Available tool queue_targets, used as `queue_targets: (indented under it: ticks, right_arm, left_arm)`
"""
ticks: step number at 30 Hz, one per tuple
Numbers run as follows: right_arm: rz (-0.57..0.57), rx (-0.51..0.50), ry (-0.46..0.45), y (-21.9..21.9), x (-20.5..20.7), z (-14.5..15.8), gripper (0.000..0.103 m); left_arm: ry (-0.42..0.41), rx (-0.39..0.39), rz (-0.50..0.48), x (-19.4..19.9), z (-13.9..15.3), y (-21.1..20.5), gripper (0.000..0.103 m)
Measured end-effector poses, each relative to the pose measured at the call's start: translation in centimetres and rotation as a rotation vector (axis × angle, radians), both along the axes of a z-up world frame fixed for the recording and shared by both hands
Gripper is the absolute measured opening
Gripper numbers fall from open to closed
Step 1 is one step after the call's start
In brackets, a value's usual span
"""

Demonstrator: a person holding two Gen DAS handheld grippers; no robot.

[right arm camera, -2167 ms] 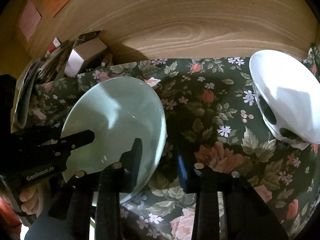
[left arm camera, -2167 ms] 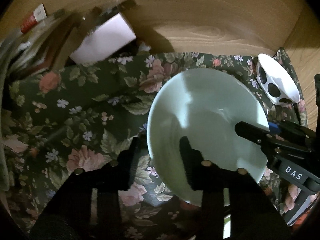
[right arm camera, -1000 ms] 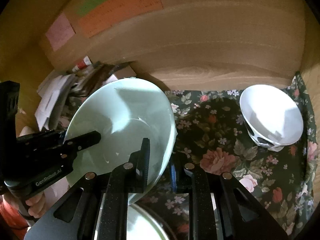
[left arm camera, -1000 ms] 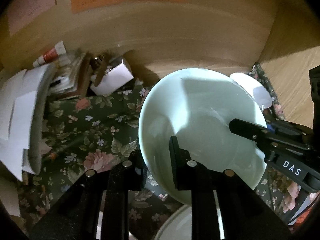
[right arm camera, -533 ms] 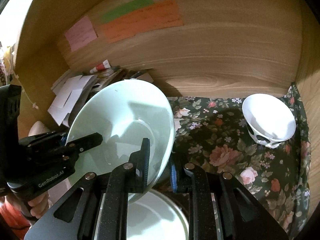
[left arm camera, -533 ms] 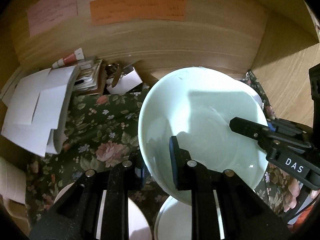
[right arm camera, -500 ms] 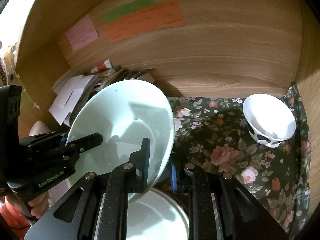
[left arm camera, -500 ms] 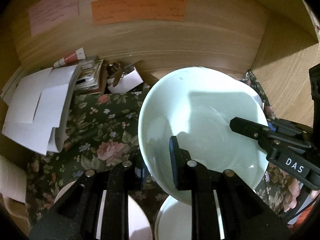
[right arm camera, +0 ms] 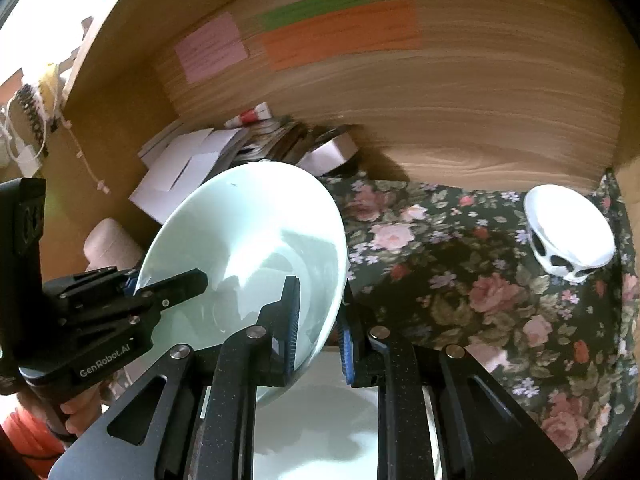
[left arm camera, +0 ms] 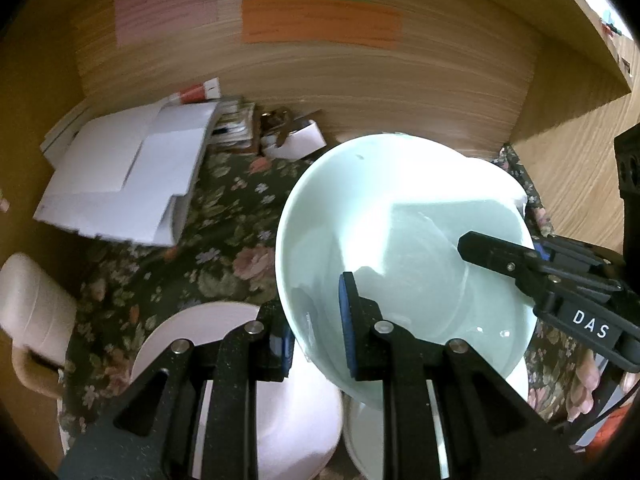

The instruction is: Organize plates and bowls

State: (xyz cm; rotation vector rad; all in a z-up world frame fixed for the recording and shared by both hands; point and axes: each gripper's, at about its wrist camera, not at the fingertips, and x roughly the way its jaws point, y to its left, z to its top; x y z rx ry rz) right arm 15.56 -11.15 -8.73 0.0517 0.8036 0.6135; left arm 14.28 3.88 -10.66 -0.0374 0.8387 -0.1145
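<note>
A pale green bowl (left arm camera: 404,240) is held in the air between both grippers; it also shows in the right wrist view (right arm camera: 256,248). My left gripper (left arm camera: 316,320) is shut on its left rim, one finger inside and one outside. My right gripper (right arm camera: 318,320) is shut on its right rim the same way. Below the bowl lie a pinkish plate (left arm camera: 280,412) and a white plate (right arm camera: 320,432). A white bowl with black spots (right arm camera: 568,236) stands at the far right on the floral cloth (right arm camera: 460,280).
A stack of white papers (left arm camera: 128,184), a small box (left arm camera: 296,140) and a tube lie at the back left against the wooden wall with coloured notes (left arm camera: 320,24). A beige object (left arm camera: 32,312) sits at the left edge. A wooden side wall (left arm camera: 572,160) stands right.
Both grippers have lifted the green bowl off the cloth and drawn it back toward me. Two plates have come into view beneath it.
</note>
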Motion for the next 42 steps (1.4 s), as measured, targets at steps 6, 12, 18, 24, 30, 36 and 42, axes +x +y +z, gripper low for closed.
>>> queue_targets:
  ticks: [6, 12, 18, 24, 30, 36, 42]
  right_arm:
    - [0.039, -0.006, 0.000, 2.0, -0.9, -0.3, 0.017]
    - [0.082, -0.001, 0.014, 4.0, -1.4, -0.8, 0.017]
    - [0.127, 0.001, 0.032, 6.1, -1.9, -1.5, 0.017]
    - [0.168, -0.008, 0.063, 8.1, -2.3, -2.6, 0.017]
    - [0.193, -0.030, 0.090, 9.6, -2.6, -3.8, 0.017]
    - [0.200, -0.045, 0.120, 10.3, -2.5, -4.8, 0.017]
    - [0.186, -0.067, 0.121, 10.5, -2.4, -5.3, 0.017]
  left_arm:
    - [-0.001, -0.013, 0.039, -1.6, -0.4, 2.2, 0.020]
    - [0.007, -0.035, 0.083, -3.0, -1.1, 4.3, 0.020]
    - [0.015, -0.051, 0.127, -4.4, -1.8, 6.5, 0.020]
    - [0.032, -0.065, 0.164, -5.7, -2.7, 8.4, 0.020]
    - [0.045, -0.080, 0.193, -6.8, -4.0, 9.8, 0.020]
    - [0.060, -0.100, 0.206, -7.2, -4.9, 10.5, 0.020]
    - [0.084, -0.122, 0.223, -7.2, -5.6, 11.1, 0.019]
